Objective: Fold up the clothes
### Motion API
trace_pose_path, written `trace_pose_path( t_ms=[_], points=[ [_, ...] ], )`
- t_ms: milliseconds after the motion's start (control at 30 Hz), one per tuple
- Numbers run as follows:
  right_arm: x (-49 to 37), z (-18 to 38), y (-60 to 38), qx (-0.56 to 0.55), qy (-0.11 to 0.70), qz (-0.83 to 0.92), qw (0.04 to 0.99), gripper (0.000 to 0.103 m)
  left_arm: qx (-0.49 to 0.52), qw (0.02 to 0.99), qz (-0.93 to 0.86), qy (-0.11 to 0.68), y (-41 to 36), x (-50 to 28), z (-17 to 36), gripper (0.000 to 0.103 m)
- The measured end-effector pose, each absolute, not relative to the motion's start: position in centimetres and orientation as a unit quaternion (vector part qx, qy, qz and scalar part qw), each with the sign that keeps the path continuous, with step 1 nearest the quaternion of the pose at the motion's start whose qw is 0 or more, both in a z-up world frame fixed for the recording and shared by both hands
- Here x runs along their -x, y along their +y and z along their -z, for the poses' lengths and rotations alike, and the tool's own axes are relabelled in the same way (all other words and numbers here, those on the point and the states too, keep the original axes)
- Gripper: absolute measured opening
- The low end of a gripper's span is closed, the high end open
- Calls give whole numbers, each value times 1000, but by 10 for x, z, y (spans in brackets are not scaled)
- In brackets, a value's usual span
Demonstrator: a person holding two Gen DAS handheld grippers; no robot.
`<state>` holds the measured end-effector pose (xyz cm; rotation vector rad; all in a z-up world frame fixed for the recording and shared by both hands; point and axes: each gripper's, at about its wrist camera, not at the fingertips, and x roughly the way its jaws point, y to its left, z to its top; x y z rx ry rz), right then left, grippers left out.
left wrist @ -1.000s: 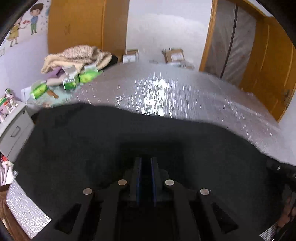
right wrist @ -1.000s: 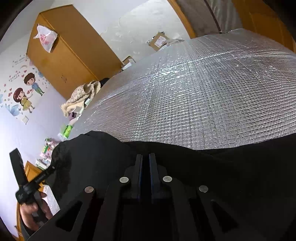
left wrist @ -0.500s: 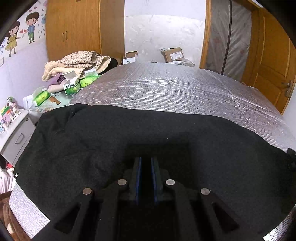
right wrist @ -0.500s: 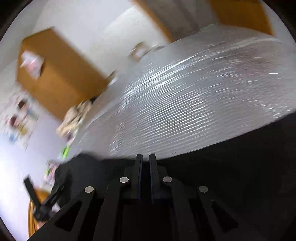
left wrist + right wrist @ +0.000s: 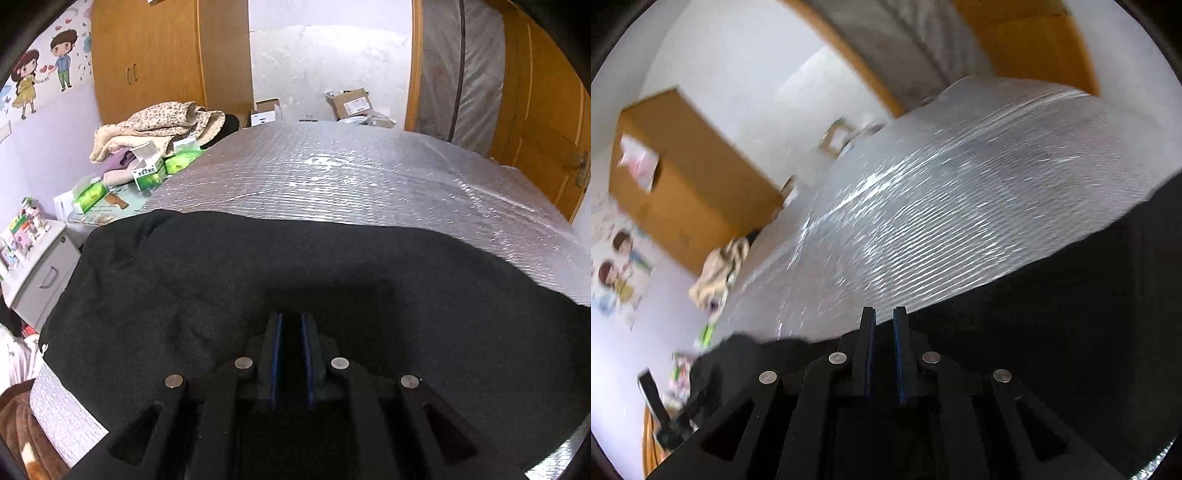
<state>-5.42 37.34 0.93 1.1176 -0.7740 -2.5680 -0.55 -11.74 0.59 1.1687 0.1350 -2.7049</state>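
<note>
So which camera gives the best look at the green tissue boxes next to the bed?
The left wrist view. There the green tissue boxes are sharp, sitting beside the silver-covered bed below the pile of blankets. The right wrist view is motion-blurred and shows only a small green smear at the bed's edge.

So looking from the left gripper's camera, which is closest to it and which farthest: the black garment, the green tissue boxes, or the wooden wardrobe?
1. Black garment: right under the left gripper, spread on the silver cover.
2. Green tissue boxes: farther out on the left, beside the bed.
3. Wooden wardrobe: farthest, against the back wall on the left.
</note>
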Motion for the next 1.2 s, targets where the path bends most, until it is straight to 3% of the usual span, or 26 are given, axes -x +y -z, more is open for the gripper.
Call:
trace_pose_path(
  t_ms=[167,300,500,667,800,1033,1200],
  points=[
    [58,-5,414,-385,-306,868,71,7,-390,61,918,43,-100,-3,-9,10],
    [42,-14,452,-352,-305,885,15,12,-389,42,919,47,-84,-4,-10,10],
    [23,-12,484,-343,-305,888,4,12,-374,-24,926,34,-45,0,-18,10],
    [6,2,544,-315,-367,874,-53,6,-395,-55,917,19,-23,7,-5,10],
    [-10,-4,578,-288,-360,879,-120,8,-399,-49,916,17,-21,10,-2,10],
    [-4,-6,581,-296,-342,888,-78,12,-391,-58,918,9,-9,14,-5,10],
    [13,5,605,-295,-352,884,-94,2,-395,-74,915,0,5,18,-2,10]
  ],
)
